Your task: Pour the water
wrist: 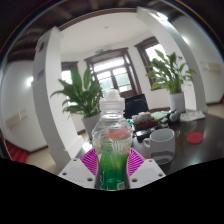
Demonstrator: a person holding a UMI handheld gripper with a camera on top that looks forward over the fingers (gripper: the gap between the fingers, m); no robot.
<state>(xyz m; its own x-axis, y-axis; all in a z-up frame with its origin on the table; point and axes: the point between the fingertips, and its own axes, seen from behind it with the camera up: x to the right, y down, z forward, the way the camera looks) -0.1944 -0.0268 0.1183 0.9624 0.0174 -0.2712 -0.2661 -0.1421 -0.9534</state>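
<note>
The lower part of the bottle (112, 140) is cut off below, so its base cannot be seen, and the tips of the gripper (111, 165) are largely hidden behind it. Only the pink pads are shown at either side of the bottle, the left one (89, 160) and the right one (133, 160) lying right against its walls. The fingers are thus seen to be closed about the bottle and pinching it, with the bottle held upright between them.

The bottle is made of clear plastic, with a white cap on top and a label bearing red and green marks around its middle. Its lower half looks green, but whether this comes from liquid or from the label cannot be told; the level of any water inside is hard to make out.

Just beyond the bottle and to its right, a white mug (160, 144) is seen standing on a dark table (190, 150), its handle turned toward the bottle. What the mug holds cannot be seen. A small red object (195, 137) lies farther right on the table, too small to identify. Other items behind the mug are unclear.

Two potted plants are placed before the windows (112, 72), one at the left (80, 95) and one at the right (170, 72).
</note>
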